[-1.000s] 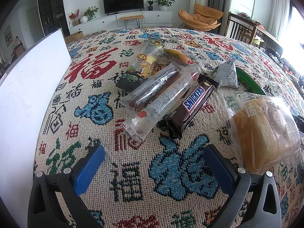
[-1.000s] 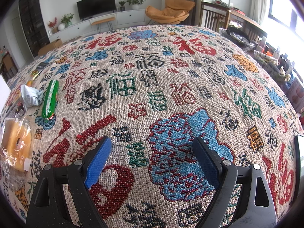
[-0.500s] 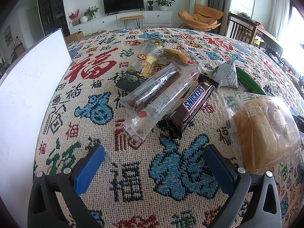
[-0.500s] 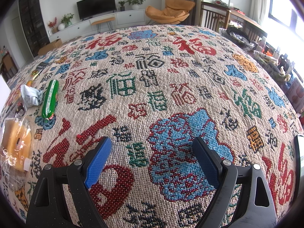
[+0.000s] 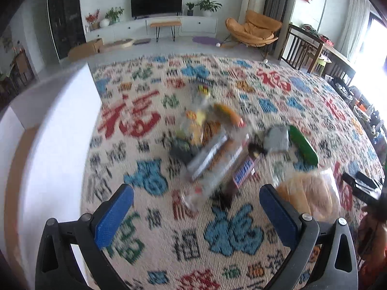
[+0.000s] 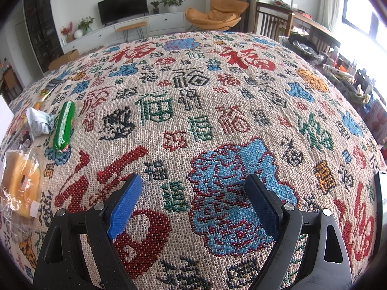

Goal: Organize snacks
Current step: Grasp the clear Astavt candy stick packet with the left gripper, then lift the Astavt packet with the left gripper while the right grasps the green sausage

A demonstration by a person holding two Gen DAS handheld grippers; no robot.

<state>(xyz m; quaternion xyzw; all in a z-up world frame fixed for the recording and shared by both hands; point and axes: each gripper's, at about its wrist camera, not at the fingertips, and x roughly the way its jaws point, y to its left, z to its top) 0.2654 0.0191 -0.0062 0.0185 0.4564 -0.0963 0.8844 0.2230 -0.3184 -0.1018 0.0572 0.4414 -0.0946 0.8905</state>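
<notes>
A pile of snacks lies on the patterned tablecloth (image 5: 150, 120). The left wrist view is blurred by motion and shows two long clear-wrapped bars (image 5: 212, 162), a Snickers bar (image 5: 244, 174), a yellow cartoon packet (image 5: 196, 125), a grey pouch (image 5: 277, 139), a green sausage (image 5: 303, 148) and bagged bread (image 5: 312, 198). My left gripper (image 5: 196, 213) is open and empty, raised above the cloth short of the pile. My right gripper (image 6: 193, 204) is open and empty over bare cloth. It sees the green sausage (image 6: 64, 125), the grey pouch (image 6: 38, 124) and the bread (image 6: 20, 181) at far left.
A white box (image 5: 48, 145) stands along the left side of the table. A dark device (image 5: 362, 186) lies at the right edge beside the bread. Chairs, a TV cabinet and an orange lounge chair stand beyond the table.
My left gripper has risen and pulled back from the snacks, so the view is blurred and the pile looks farther off. My right gripper has not moved.
</notes>
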